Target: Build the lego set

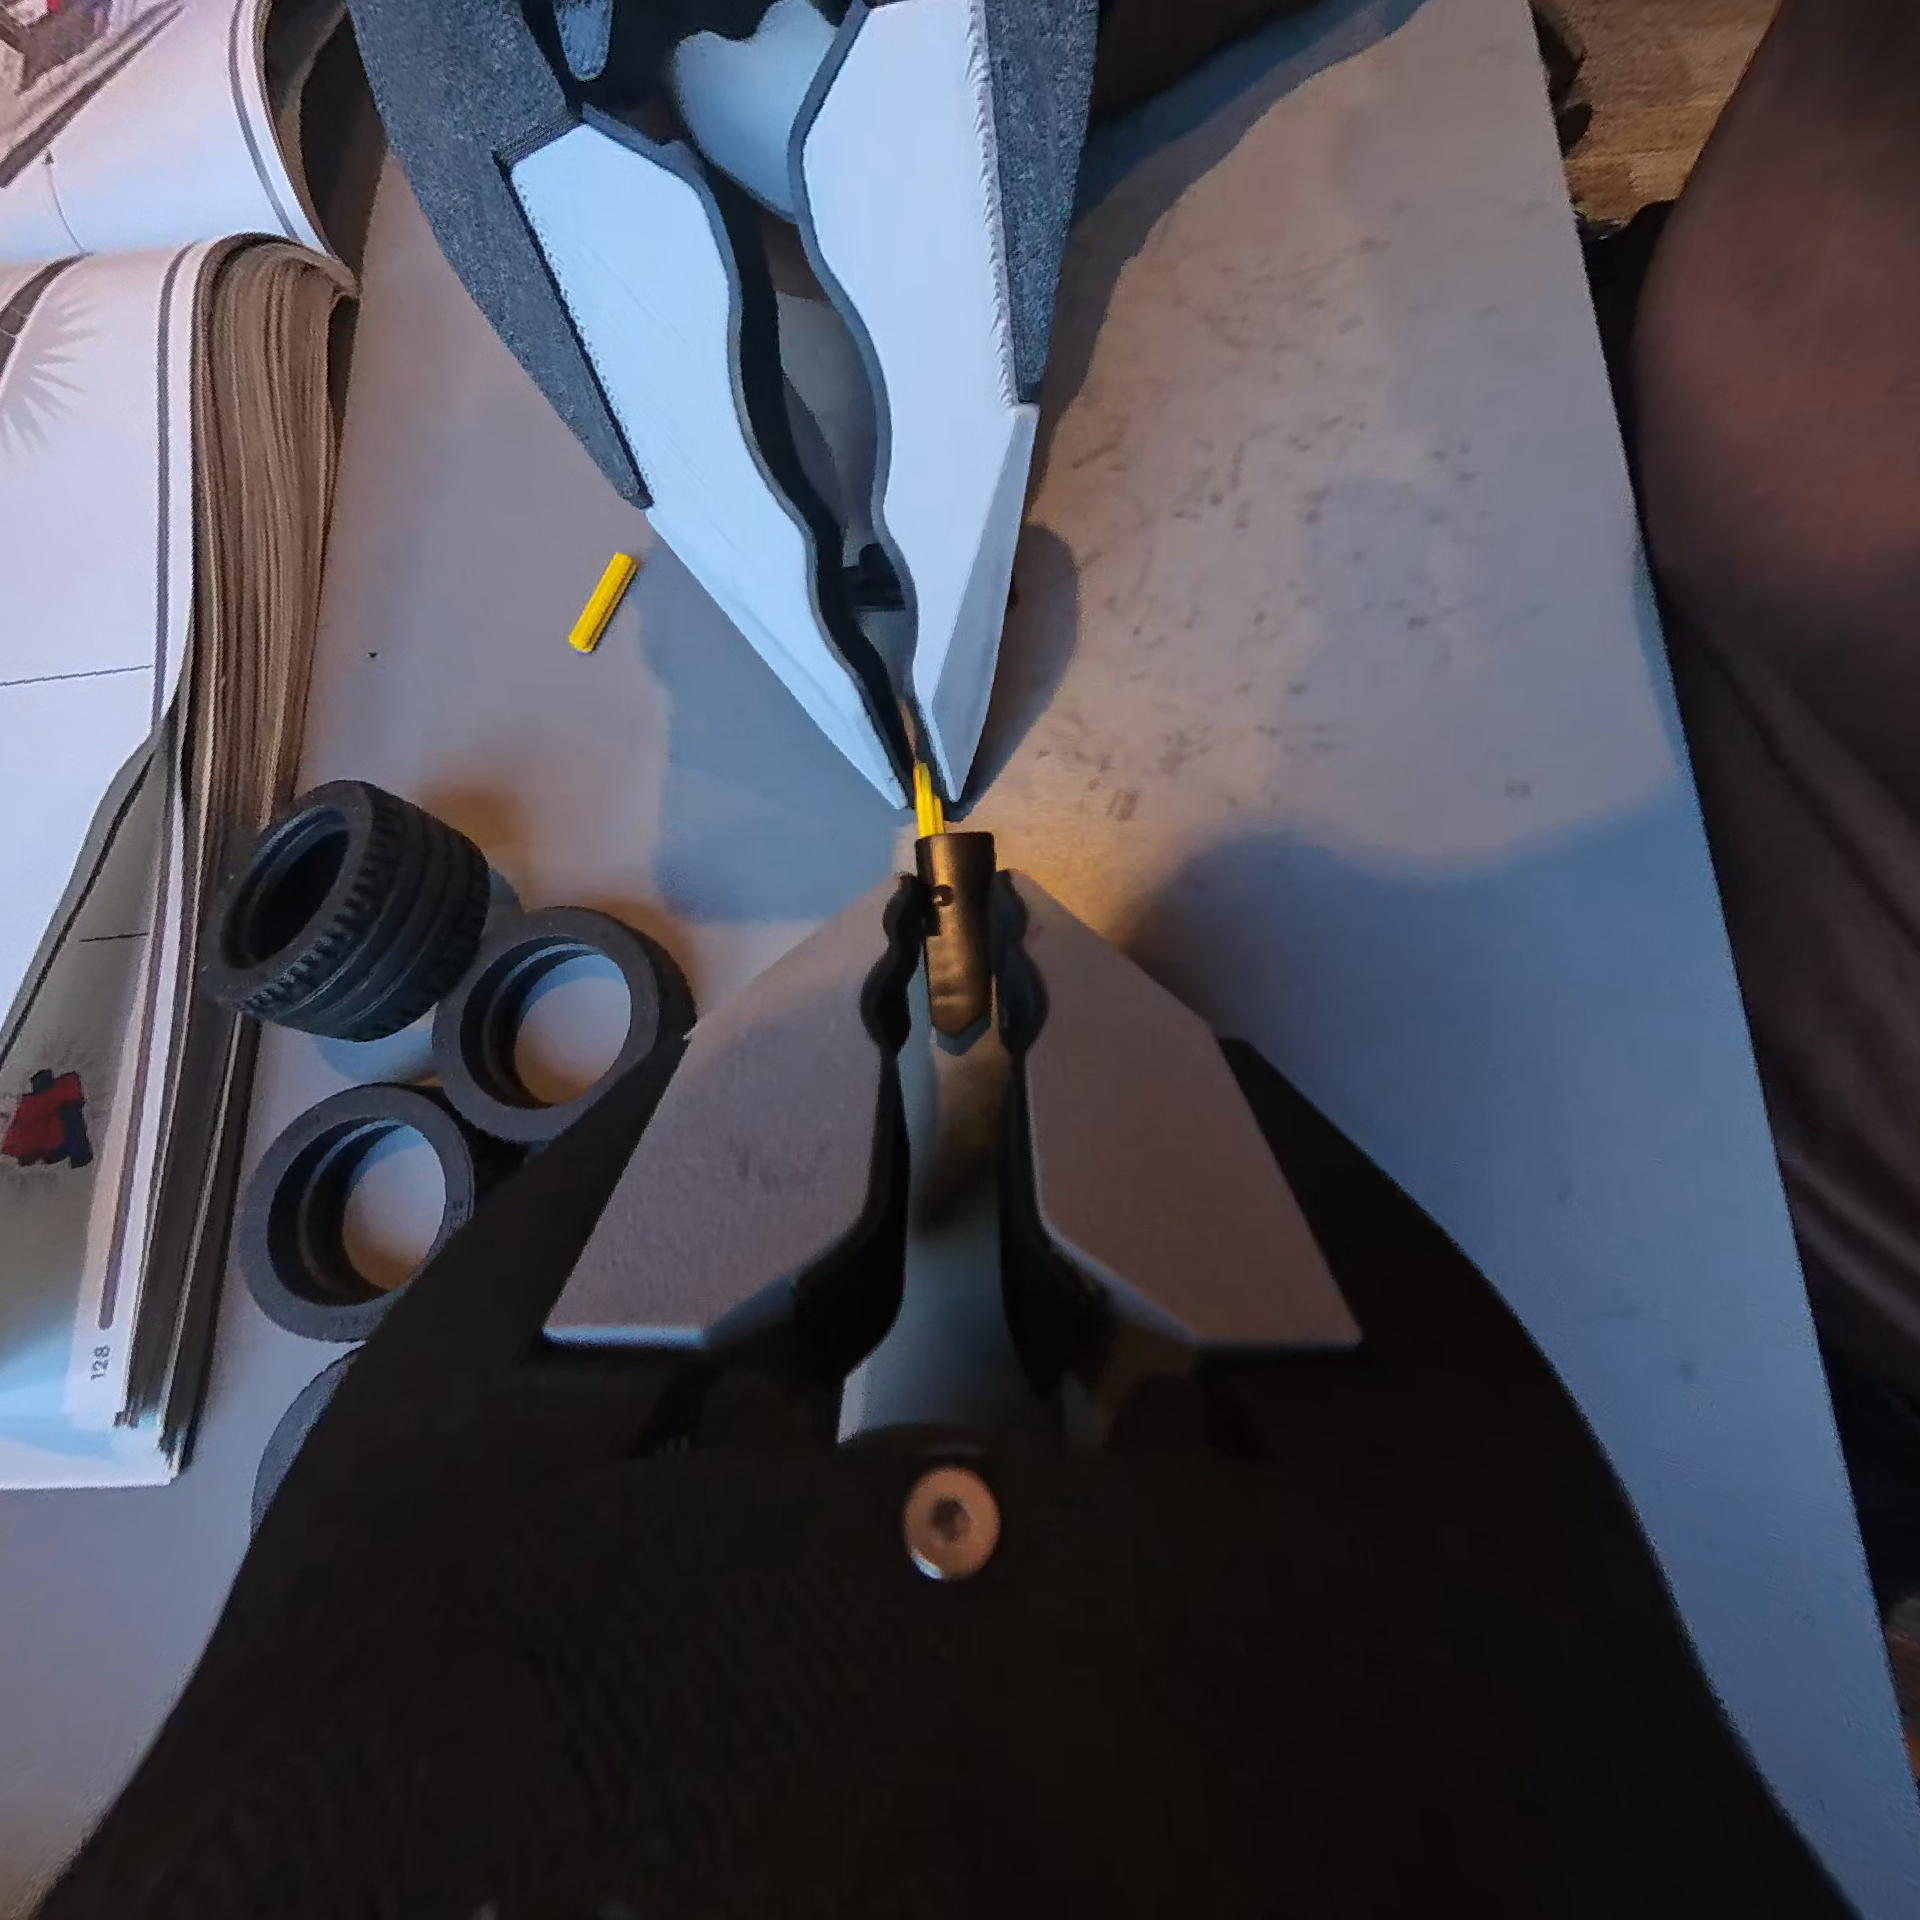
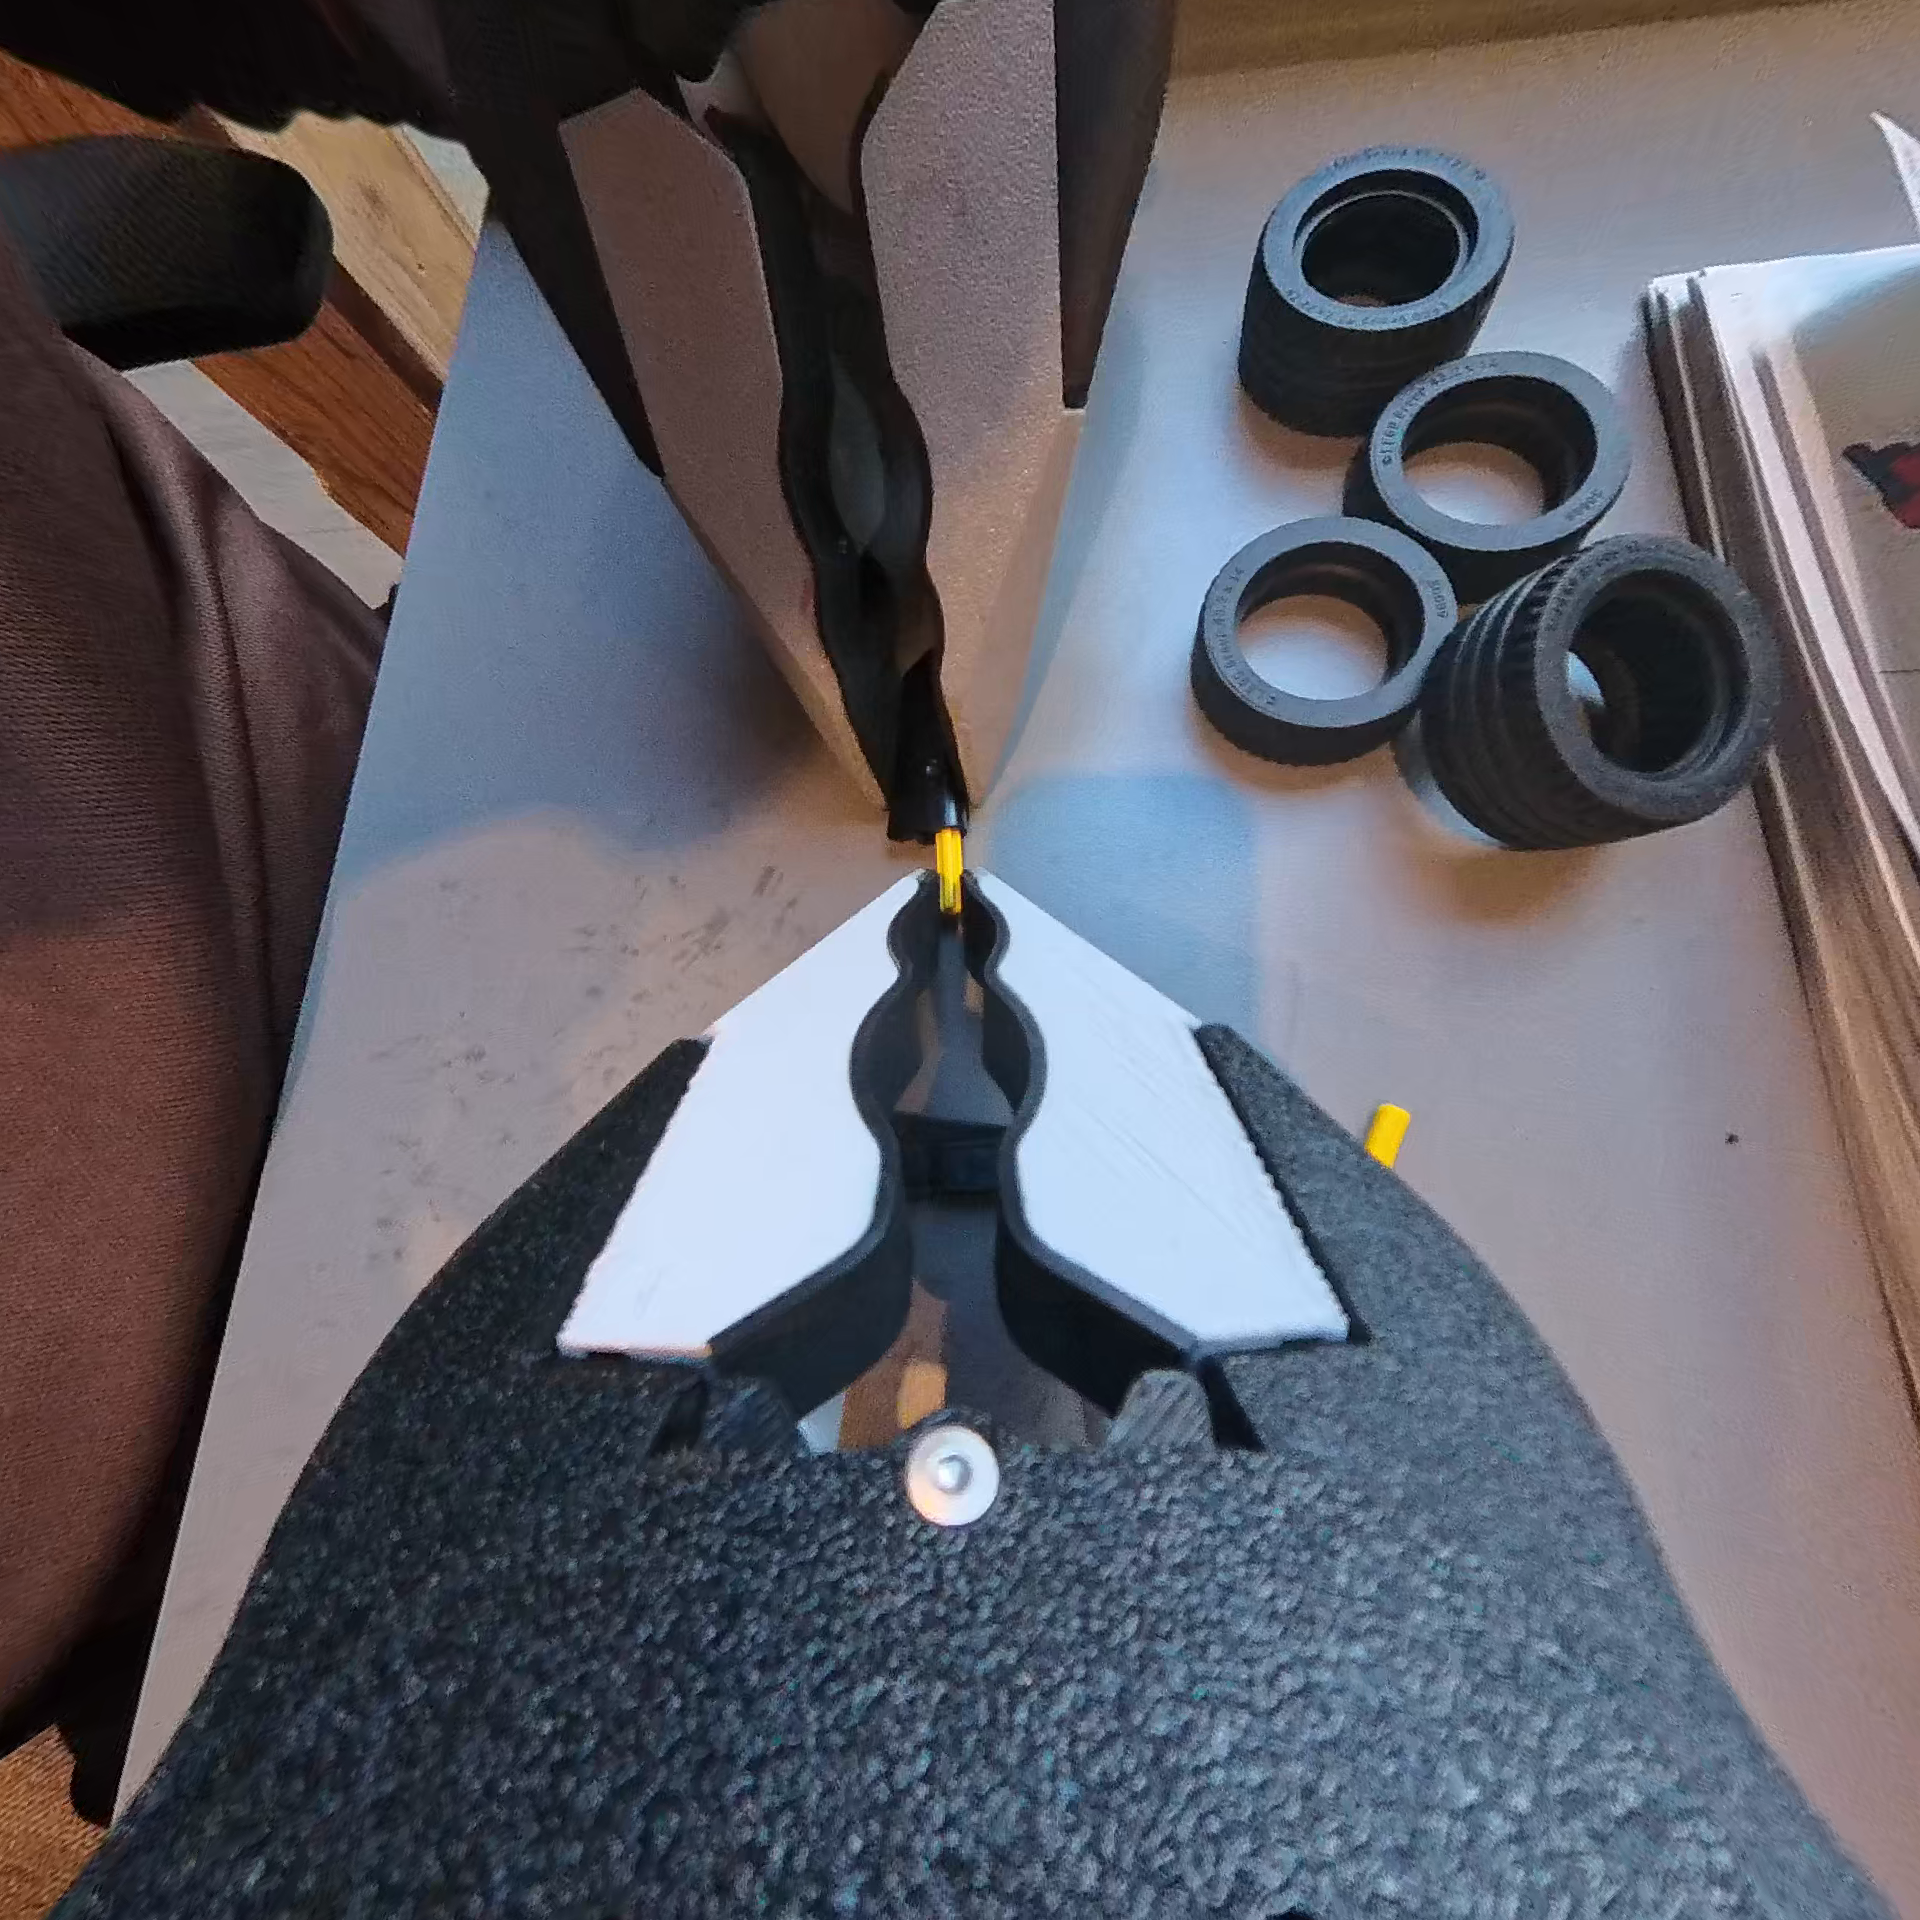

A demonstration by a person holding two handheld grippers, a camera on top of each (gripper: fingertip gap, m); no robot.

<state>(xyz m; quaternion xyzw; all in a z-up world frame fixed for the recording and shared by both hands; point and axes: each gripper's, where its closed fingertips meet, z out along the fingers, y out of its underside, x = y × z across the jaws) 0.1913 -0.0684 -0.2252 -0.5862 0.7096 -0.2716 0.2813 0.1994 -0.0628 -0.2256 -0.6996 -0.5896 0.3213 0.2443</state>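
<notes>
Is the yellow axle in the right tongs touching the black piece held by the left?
Touching. The left wrist view shows the yellow axle running straight into the black piece, no gap.

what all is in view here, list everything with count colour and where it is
black lego piece: 1, black, clamped in the left hand-held gripper
yellow axle: 1, yellow, pinched by the right hand-held gripper, tip at the black piece
loose yellow axle: 1, yellow, lying on the table
tyres: 4, black, clustered beside the booklet
instruction booklet: 1, white pages, open at the table edge
table: 1, grey, scuffed
left hand-held gripper: 1, black with grey fingers, shut
right hand-held gripper: 1, black with white fingers, shut
</notes>
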